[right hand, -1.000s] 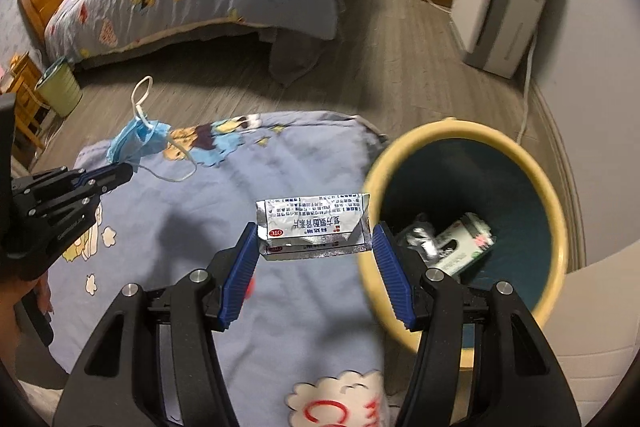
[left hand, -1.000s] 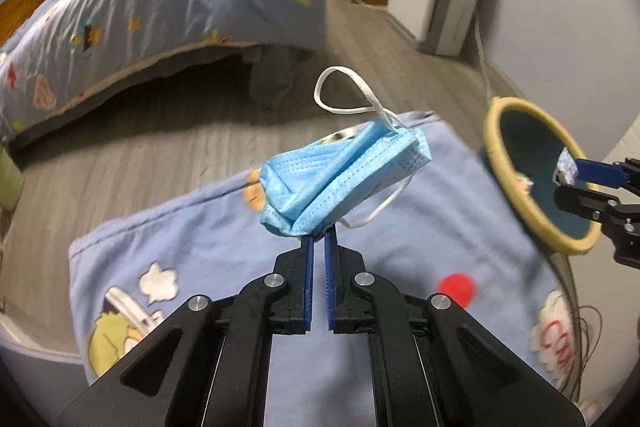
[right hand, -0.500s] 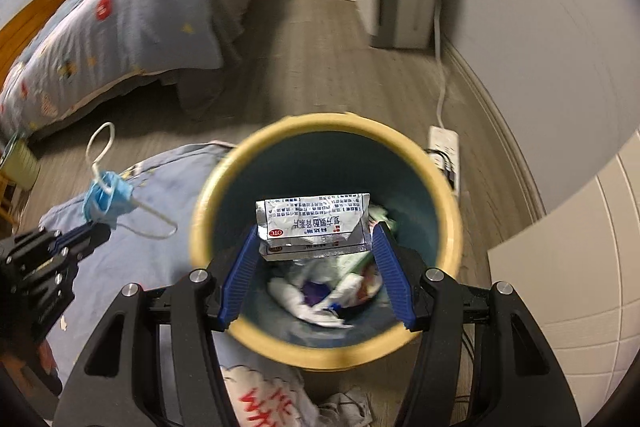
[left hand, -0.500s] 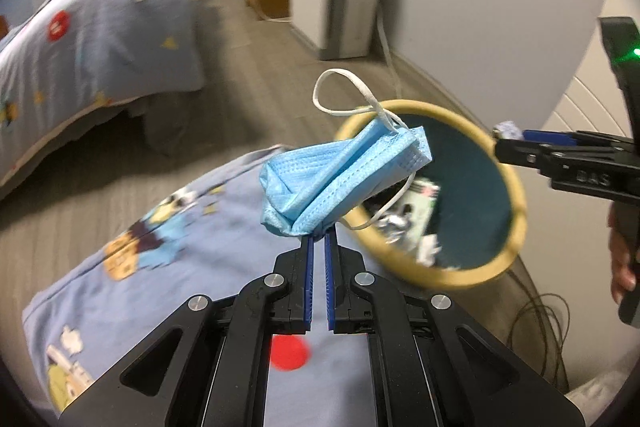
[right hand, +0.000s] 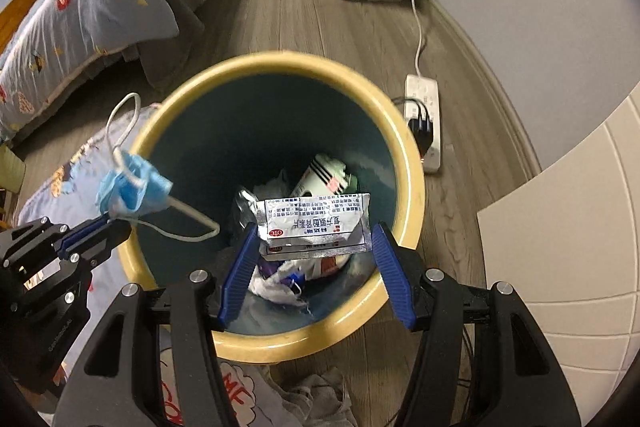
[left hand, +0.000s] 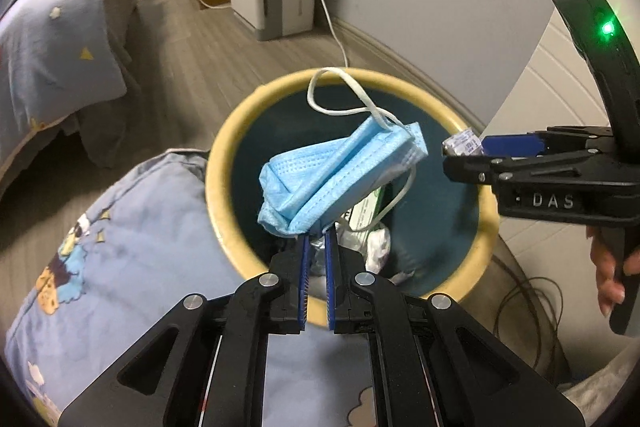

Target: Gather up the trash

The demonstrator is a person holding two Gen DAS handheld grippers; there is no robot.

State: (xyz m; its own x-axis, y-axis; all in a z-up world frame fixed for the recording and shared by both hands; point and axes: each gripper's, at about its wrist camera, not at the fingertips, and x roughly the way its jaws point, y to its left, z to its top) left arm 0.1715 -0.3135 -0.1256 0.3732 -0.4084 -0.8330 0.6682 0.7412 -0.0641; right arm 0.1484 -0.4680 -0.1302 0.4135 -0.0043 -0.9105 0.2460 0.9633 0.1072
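A: Quick pass. Left gripper has its jaws pressed nearly together, pinching the bottom edge of the blue face mask. Mask hangs over the trash bin, roughly centre of the opening in the left wrist view.

B: Right gripper?

A: Jaws about half spread, clamped on the two short ends of a silver medicine sachet, held flat over the bin mouth. Bin already has wrappers and crumpled paper at the bottom.

B: So both pieces are over the bin. Risks?

A: Main one imo: the ear loop. In the right wrist view it trails toward 3 o'clock from the mask, close to the right gripper's left finger. If the loop snags a finger or the yellow rim, the mask dangles instead of dropping.

B: And the left side looks close to the rim?

A: Yeah, in that same view the mask sits at about 9 o'clock of the bin, right over the rim. Release there and it could slide outside onto the blue quilt beside the bin.

B: Sachet?

A: Light, flat. Could flutter, but it's well inside the opening, so low risk. Also the grippers are near each other, so a bump is possible.
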